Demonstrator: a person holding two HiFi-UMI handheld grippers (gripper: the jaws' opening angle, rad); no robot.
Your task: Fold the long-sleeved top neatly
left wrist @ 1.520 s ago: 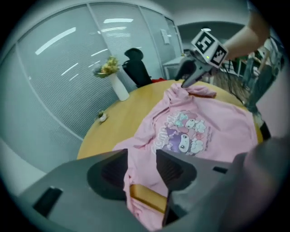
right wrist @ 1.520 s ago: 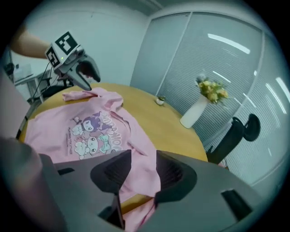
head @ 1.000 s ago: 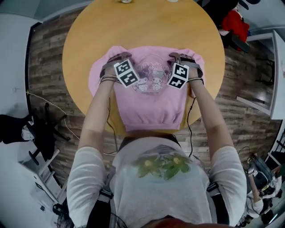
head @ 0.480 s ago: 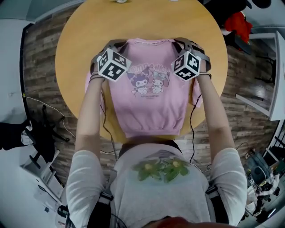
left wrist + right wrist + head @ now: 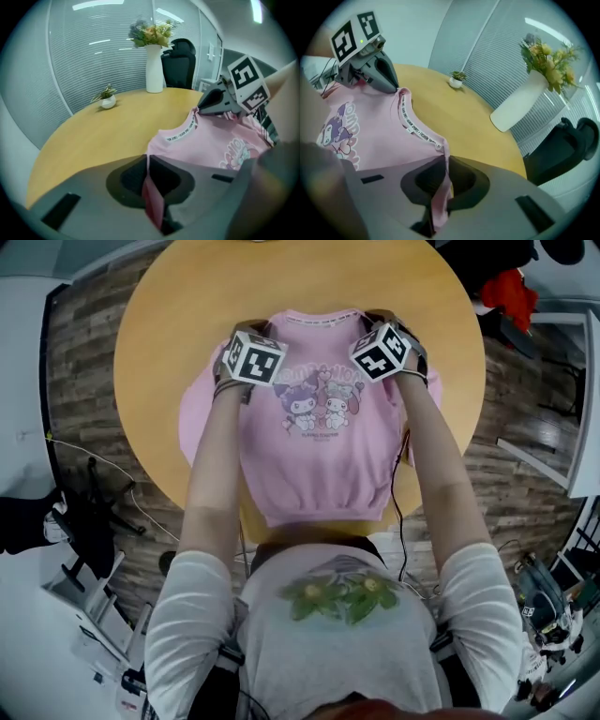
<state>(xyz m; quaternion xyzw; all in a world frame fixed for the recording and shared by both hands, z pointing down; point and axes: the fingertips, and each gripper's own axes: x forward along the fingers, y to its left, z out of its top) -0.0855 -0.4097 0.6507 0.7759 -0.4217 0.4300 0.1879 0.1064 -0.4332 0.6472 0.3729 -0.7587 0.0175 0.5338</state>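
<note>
A pink long-sleeved top [image 5: 323, 451] with a cartoon print lies front up on the round wooden table [image 5: 159, 343], hem toward the person. My left gripper [image 5: 242, 334] is shut on the shoulder fabric left of the collar. A pink fold [image 5: 152, 199] runs between its pads in the left gripper view. My right gripper [image 5: 384, 320] pinches the shoulder right of the collar. Its jaws have just been closing on a strip of pink fabric [image 5: 440, 192]. The printed collar band [image 5: 412, 124] stretches between the two grippers. Both sleeves are partly tucked under the body.
At the table's far side stand a white vase of flowers [image 5: 154, 65] and a small potted plant [image 5: 108, 99]. A black office chair [image 5: 183, 58] is behind the vase. The top's hem hangs over the near table edge [image 5: 248, 521].
Both grippers went from the chest of the top out to its far shoulders, then drew in toward the collar. The top now lies spread out longer and flatter.
</note>
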